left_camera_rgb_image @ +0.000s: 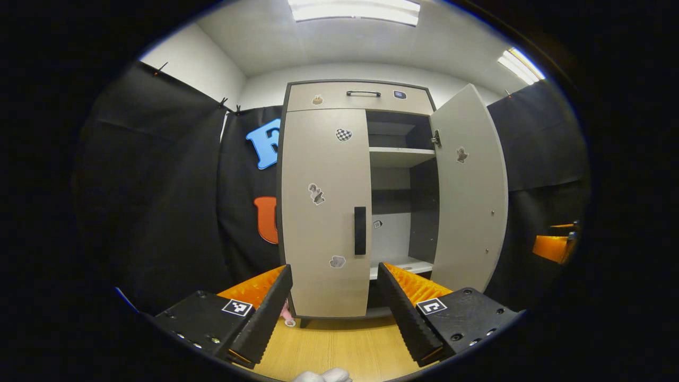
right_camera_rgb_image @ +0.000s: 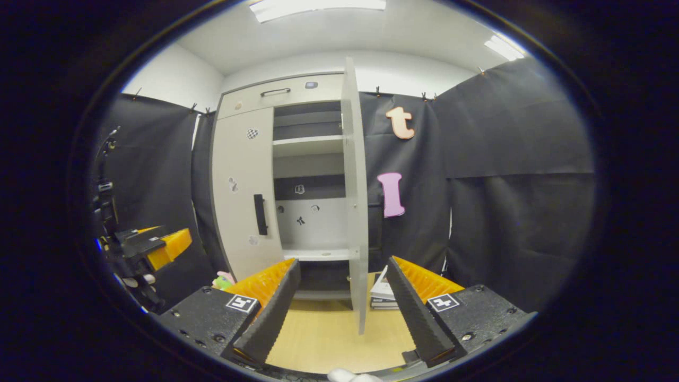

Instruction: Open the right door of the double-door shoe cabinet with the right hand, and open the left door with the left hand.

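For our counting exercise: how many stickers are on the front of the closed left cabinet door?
4 on the left door: a checkered sticker near the top, a second sticker mid-door, a third low beside the handle, and a faint fourth seen in the right gripper view may match the third.

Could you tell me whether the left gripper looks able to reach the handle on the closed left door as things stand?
Probably yes. The left gripper is open and faces the left door, whose handle stands straight ahead above the fingers with nothing between; the open right door swings clear.
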Motion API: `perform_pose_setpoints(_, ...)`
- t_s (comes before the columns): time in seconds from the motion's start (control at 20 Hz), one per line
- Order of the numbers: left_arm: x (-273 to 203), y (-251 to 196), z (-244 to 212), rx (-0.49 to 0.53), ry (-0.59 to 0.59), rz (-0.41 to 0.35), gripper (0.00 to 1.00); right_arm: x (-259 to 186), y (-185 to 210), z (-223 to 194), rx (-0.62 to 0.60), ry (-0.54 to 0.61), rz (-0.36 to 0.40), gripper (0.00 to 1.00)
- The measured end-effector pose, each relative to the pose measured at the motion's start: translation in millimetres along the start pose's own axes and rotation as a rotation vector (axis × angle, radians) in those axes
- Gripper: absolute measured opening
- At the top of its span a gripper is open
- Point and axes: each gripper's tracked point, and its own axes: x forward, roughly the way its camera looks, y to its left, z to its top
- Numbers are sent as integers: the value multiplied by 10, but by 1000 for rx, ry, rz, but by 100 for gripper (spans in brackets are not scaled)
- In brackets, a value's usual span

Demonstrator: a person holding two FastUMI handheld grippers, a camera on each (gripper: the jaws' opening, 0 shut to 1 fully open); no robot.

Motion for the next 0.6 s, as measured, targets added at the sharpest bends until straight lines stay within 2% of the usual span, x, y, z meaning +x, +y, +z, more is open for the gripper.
perform_pose_setpoints(0.1, 164, -19, -21, -12, -1, -7, 96, -57, 69, -50, 4, 22, 5, 100)
perform_pose_setpoints(0.3, 599, -165, -6, -12, -3, -23, 97, -8, 168, -69, 23, 46, 29, 98)
perform_pose_setpoints(0.6, 1510, -422, -20, -18, -12, -34, 96, 206, 7, 121, 2, 15, 1, 100)
